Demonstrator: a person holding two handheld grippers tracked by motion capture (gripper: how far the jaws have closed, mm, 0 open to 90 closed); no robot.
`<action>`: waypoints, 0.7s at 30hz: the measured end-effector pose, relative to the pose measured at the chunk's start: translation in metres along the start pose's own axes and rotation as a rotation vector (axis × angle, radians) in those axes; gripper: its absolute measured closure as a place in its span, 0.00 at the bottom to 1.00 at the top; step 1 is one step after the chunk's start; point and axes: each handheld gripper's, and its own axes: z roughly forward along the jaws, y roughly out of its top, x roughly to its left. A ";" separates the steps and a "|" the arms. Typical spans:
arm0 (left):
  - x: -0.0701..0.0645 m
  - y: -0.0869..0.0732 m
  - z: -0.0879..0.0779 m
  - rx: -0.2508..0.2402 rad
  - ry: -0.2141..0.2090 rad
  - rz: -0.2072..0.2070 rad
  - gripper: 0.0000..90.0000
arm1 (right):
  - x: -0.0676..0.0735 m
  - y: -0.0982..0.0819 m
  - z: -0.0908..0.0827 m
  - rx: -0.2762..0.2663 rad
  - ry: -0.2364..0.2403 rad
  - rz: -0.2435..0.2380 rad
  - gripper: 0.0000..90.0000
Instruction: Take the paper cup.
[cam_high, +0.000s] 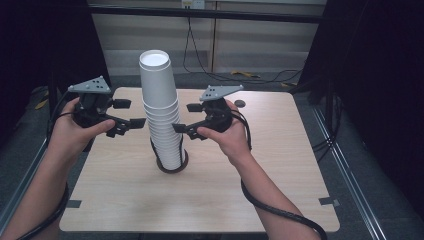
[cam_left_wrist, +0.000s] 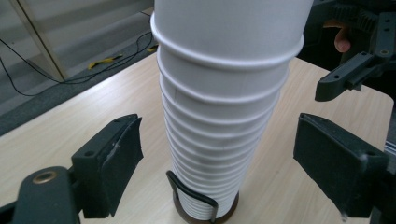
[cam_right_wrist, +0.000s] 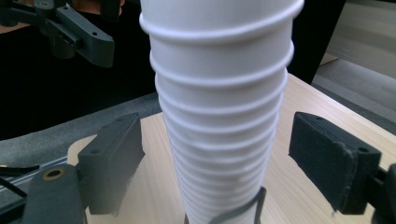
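A tall stack of white paper cups (cam_high: 160, 110) stands upright in a dark wire holder (cam_high: 172, 165) at the middle of the wooden table (cam_high: 280, 170). My left gripper (cam_high: 131, 113) hovers at the stack's left side, about halfway up. In the left gripper view its jaws (cam_left_wrist: 217, 154) stand wide on either side of the cups (cam_left_wrist: 219, 116) without touching them. From the right, my right gripper (cam_high: 185, 118) faces the stack at a similar height. Its jaws (cam_right_wrist: 215, 154) also straddle the cups (cam_right_wrist: 219, 102) with gaps on both sides.
A small dark round object (cam_high: 240, 103) lies on the table behind my right hand. Black cables (cam_high: 235, 75) run across the floor beyond the table's far edge. Dark curtains close in both sides. Each gripper trails a cable along its forearm.
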 end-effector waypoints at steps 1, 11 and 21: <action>0.000 0.002 0.000 -0.004 -0.003 0.003 0.17 | 0.001 0.004 0.002 0.001 0.000 -0.006 0.18; 0.003 0.016 0.006 -0.015 -0.036 0.019 0.17 | -0.001 0.021 0.014 -0.024 -0.002 0.022 0.17; 0.004 0.036 0.014 -0.065 -0.079 0.026 0.15 | -0.003 0.022 0.027 -0.013 -0.004 0.034 0.14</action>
